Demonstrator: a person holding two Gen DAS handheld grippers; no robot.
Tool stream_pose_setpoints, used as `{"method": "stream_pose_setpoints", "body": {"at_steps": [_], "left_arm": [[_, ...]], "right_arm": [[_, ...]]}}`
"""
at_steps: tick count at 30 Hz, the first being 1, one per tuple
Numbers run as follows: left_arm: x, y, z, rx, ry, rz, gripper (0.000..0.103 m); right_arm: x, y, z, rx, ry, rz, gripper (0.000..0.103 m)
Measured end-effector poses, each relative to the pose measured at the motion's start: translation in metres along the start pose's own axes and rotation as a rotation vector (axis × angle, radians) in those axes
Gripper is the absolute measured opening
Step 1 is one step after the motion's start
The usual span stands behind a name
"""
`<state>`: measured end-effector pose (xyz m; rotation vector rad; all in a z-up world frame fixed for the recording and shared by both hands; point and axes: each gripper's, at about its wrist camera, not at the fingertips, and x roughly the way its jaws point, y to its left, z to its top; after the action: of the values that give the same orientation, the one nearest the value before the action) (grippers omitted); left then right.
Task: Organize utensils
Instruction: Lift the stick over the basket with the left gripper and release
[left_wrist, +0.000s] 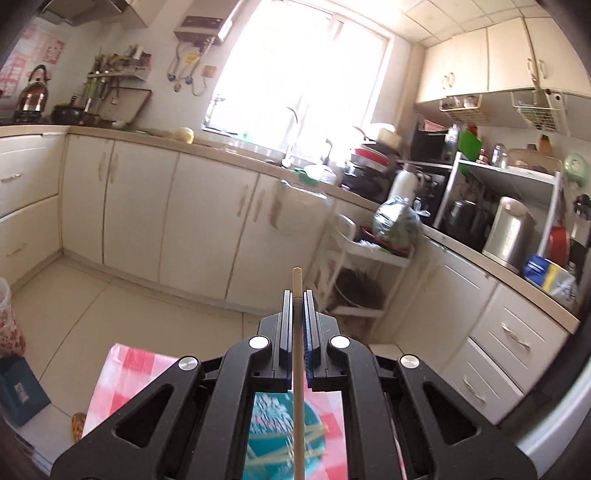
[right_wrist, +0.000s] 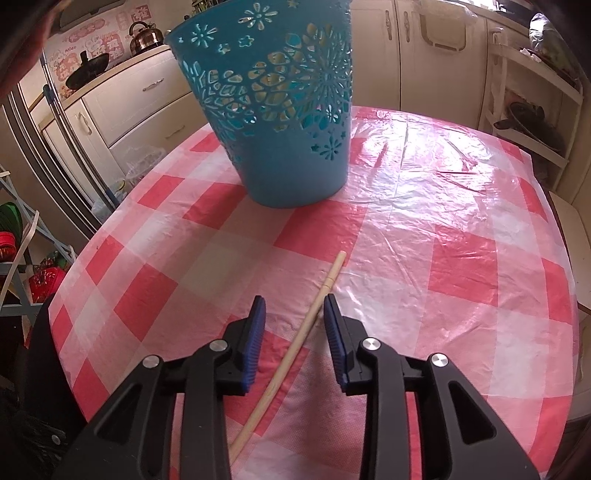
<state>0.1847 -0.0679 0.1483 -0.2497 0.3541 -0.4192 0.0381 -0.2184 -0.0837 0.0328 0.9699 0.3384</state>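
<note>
Chopsticks are the task items, and two are in view. One pale wooden chopstick (left_wrist: 297, 369) is clamped between the blue-padded fingers of the left gripper (left_wrist: 297, 295), whose jaws are pressed together on it. The stick runs along the line of the fingers; its rounded end projects a little past the fingertips, and its other end passes back under the black gripper body, out of frame. Below the left gripper, seen through the frame openings, lies the teal plastic basket with flower cut-outs (left_wrist: 273, 435), with several pale sticks inside it, blurred. Around the basket is the red-and-white checked plastic tablecloth (left_wrist: 129, 373). Further off, past the fingertips, stand cream kitchen cabinets (left_wrist: 207, 218) under a bright window (left_wrist: 295, 66).

The right gripper (right_wrist: 294, 308) points down at the tablecloth with its jaws spread. A second pale wooden chopstick (right_wrist: 291, 350) lies flat on the cloth between the two blue pads, nearer the right-hand pad. The pads do not press on it. The stick runs diagonally: the near end reaches back under the gripper's left-hand finger, and the far end extends beyond the fingertips towards the upper right. Beyond that end, well apart from the fingertips, the teal basket stands upright on the tablecloth, left of the gripper's centre line. Cream cabinets sit behind the table.
</note>
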Motion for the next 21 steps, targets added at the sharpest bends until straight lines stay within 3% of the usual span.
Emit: {"method": "stream_pose_setpoints", "body": {"at_steps": [8,21], "left_arm": [[0.042,0.016,-0.018,-0.023,-0.057,0.123,0.005],[0.046,0.021,-0.032,0.003,-0.069,0.160,0.005]], "right_arm": [[0.000,0.004,0.000,-0.018,0.003,0.003,0.038],[0.002,0.005,0.000,-0.025,0.004,0.007,0.041]]}}
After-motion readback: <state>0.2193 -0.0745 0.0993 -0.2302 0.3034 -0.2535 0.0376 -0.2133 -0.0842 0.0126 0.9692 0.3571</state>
